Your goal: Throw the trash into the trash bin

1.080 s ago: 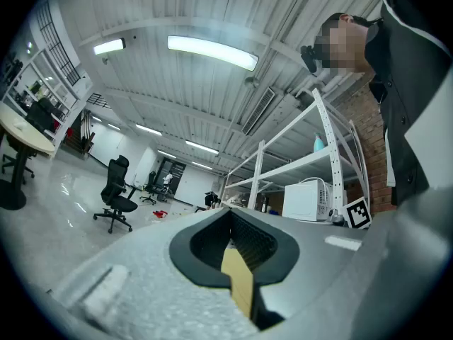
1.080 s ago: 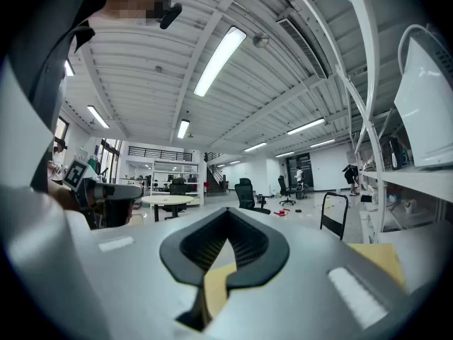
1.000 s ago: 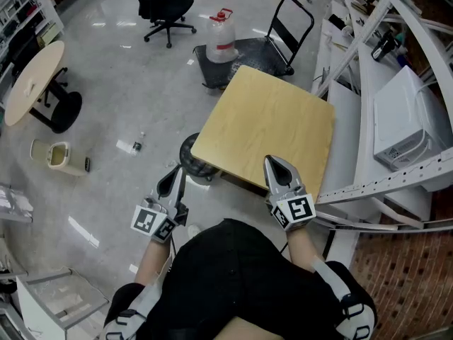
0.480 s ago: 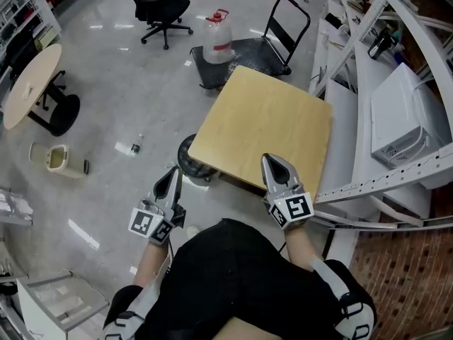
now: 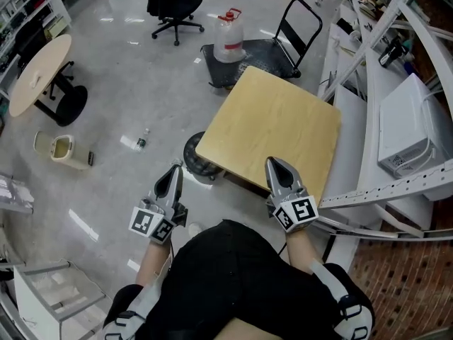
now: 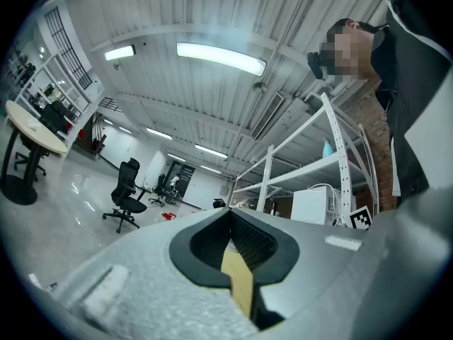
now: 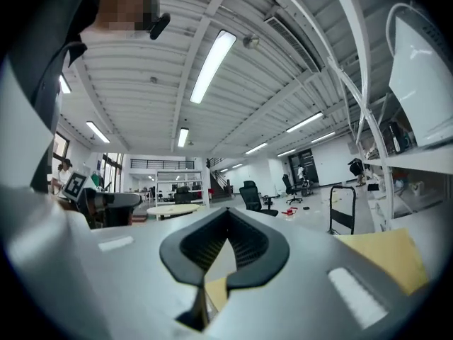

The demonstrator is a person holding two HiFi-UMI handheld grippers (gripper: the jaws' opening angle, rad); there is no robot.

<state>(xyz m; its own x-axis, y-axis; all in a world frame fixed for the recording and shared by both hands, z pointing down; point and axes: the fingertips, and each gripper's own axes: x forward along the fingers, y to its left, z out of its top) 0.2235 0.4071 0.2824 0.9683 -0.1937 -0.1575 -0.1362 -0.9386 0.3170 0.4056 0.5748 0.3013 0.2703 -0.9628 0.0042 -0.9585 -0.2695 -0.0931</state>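
Both my left claw (image 5: 174,174) and right claw (image 5: 276,167) are pinched together, empty. The table (image 5: 269,119) lies just ahead of the right.

I've got the square table (image 5: 272,129) at frame ctr, its base (image 5: 202,161) under the lower-left corner. My right gripper (image 5: 272,163) sits over the table's near edge. Left gripper (image 5: 175,170) is further left, over floor, just beside the base. Cart (image 5: 265,48) lies above the table w/ a jug (image 5: 230,37) on it. Office chair (image 5: 170,6) is at top, left of the cart. Round table (image 5: 39,76) is upper left, trash bin (image 5: 62,151) just below it, small litter (image 5: 140,143) btwn bin & square table. Shelving (image 5: 352,119) runs down the right side.
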